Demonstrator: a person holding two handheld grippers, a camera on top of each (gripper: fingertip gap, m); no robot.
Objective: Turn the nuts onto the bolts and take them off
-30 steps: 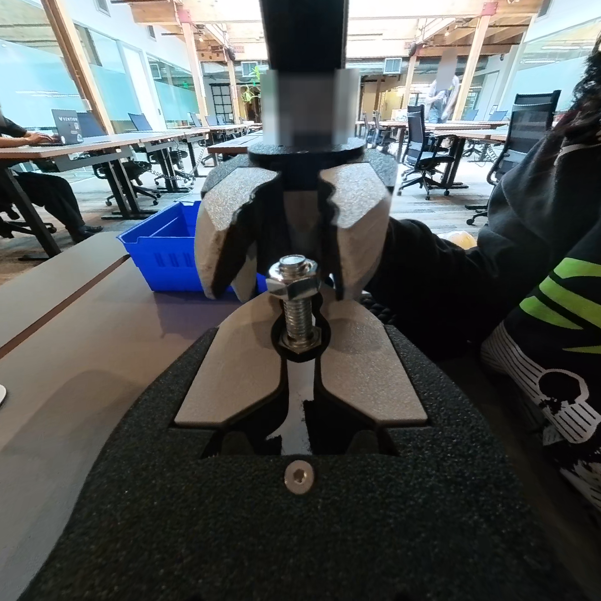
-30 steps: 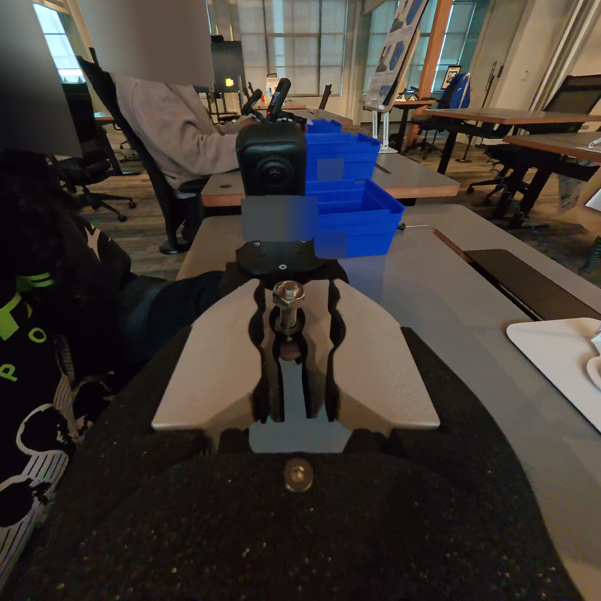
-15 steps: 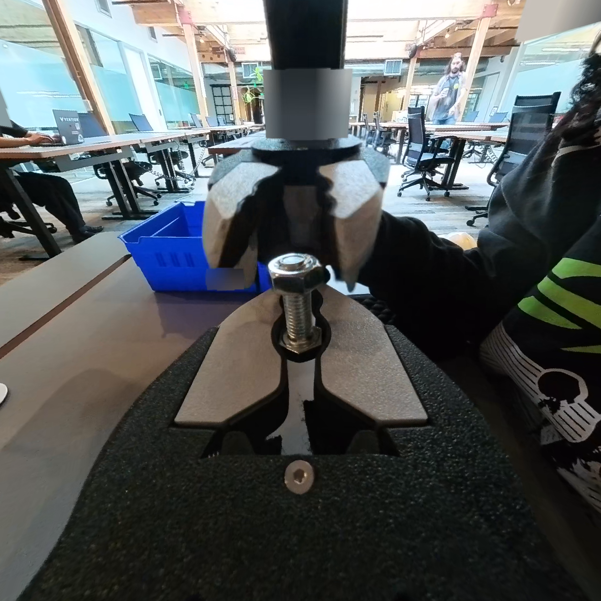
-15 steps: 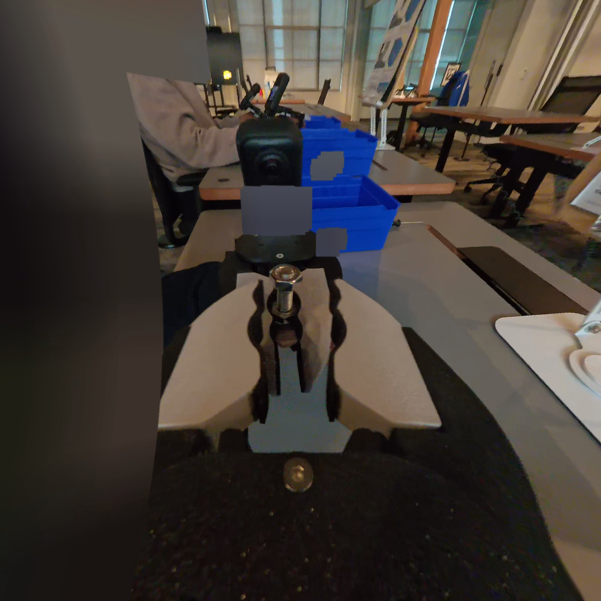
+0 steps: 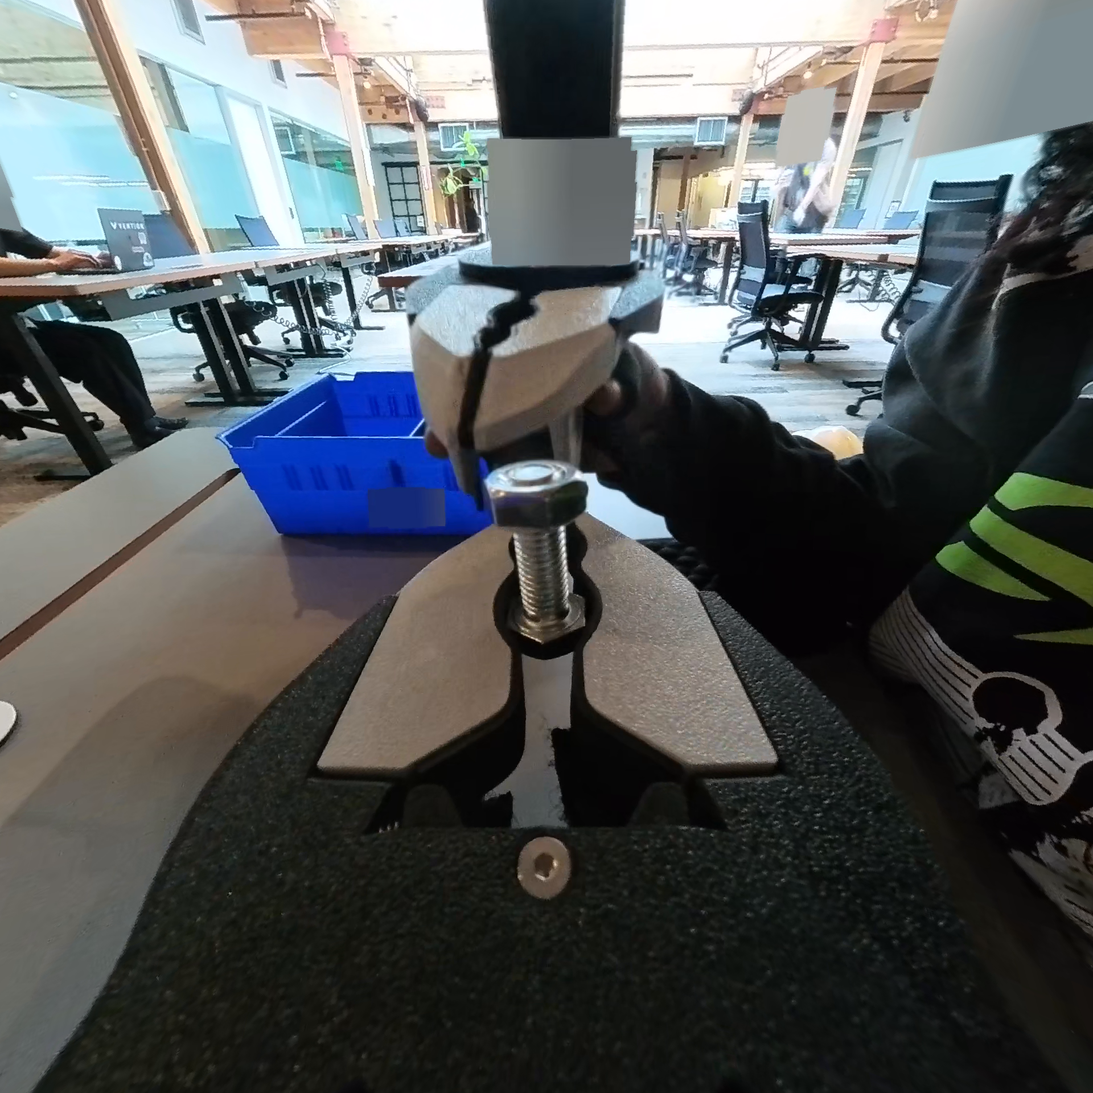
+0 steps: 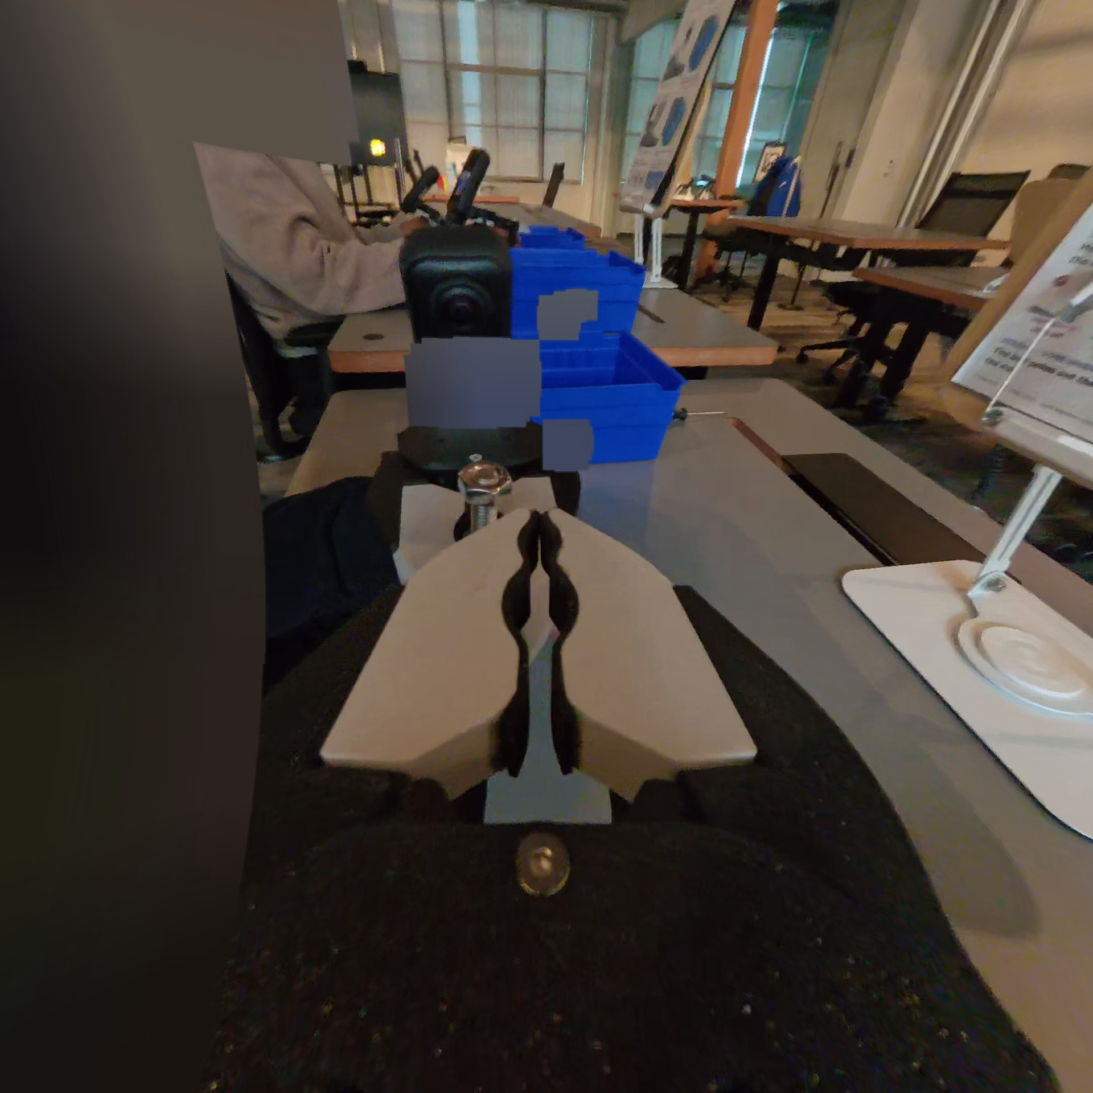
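My left gripper [image 5: 545,582] is shut on the lower hex end of a steel bolt [image 5: 541,568], which stands upright between its fingers. A hex nut [image 5: 535,495] sits at the bolt's top end. My right gripper [image 5: 473,455] hangs just above and behind the nut, rolled to one side, its jaws closed and empty. In the right wrist view the right gripper [image 6: 541,519] is shut with nothing in it. The nut [image 6: 485,482] and bolt show just beyond its fingertips, slightly left, held by the left gripper [image 6: 473,514].
A blue bin [image 5: 349,467] stands on the grey table [image 5: 148,621] behind the grippers; it also shows in the right wrist view [image 6: 609,402]. A white sign stand [image 6: 976,650] and a black pad [image 6: 875,508] lie to the right. A person's dark sleeve [image 5: 769,514] is close by.
My right gripper was open with its fingers on either side of the nut. It has pulled back off the nut, rolled sideways and shut empty. The left gripper and bolt have not moved.
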